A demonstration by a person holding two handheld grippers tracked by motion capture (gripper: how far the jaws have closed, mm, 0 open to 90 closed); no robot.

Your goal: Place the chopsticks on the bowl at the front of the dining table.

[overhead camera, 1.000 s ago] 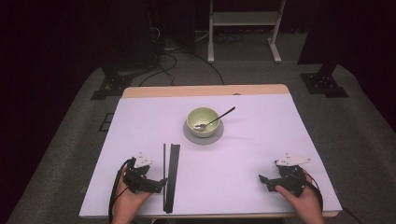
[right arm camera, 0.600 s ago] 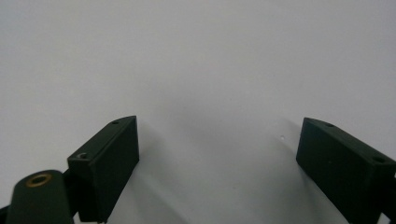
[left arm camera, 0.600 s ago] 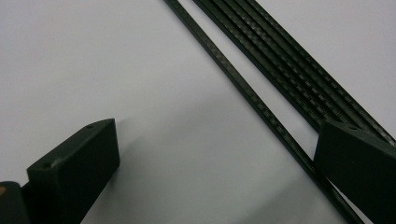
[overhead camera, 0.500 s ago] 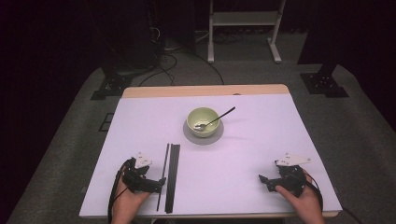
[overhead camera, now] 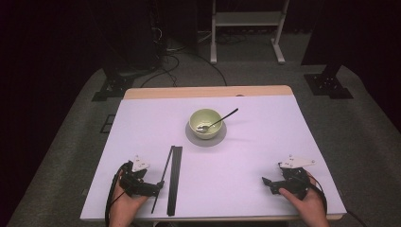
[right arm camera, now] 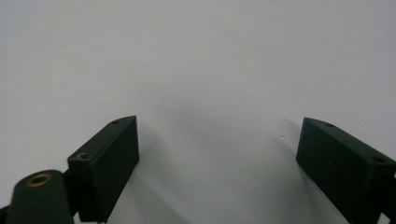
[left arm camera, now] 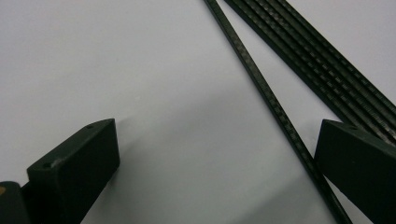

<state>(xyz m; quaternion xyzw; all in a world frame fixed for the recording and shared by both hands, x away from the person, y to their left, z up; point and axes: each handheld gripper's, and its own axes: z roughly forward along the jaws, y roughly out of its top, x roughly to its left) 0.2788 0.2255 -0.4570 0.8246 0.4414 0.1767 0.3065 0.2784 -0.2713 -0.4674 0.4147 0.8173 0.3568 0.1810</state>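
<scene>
Since the frame before, one thin black chopstick (overhead camera: 160,178) had swung aslant from the flat black chopstick strip (overhead camera: 174,179), its near end toward 7 o'clock. It lay on the white counter (overhead camera: 246,156) between the wide left tongs (overhead camera: 158,185). The right tongs (overhead camera: 265,182) stayed wide, at 5 o'clock.
</scene>
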